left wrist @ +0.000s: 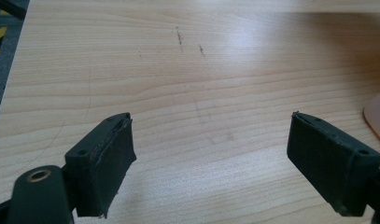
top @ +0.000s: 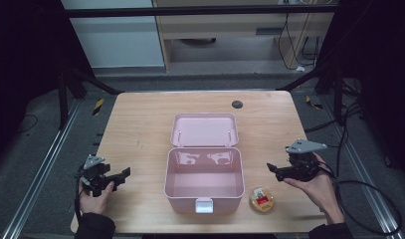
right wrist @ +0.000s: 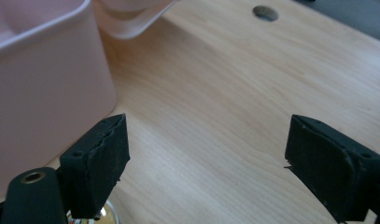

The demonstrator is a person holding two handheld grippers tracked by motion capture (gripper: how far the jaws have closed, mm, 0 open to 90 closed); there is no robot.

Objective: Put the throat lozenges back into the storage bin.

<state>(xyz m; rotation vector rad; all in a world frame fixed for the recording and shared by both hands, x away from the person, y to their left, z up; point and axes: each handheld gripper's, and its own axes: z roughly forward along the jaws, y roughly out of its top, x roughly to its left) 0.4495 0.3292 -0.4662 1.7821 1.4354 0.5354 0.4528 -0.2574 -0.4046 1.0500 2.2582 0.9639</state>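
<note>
Left tool (top: 121, 175) in left hand (top: 93, 198), jaws wide apart. Right tool (top: 272, 168) cradled in right hand (top: 317, 186), jaws wide apart.

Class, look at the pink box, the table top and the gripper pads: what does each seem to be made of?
Pink box: likely moulded plastic, its glossy walls catching reflections. Table top: pale wood or wood-look laminate, with visible grain lines. Gripper pads: probably matt black rubber or foam, with dull, slightly ragged edges.

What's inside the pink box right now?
Nothing that I can see: the pink box stands open with its lid folded back, and the floor and far wall look bare. The near front wall hides the strip of floor just behind it.
</note>
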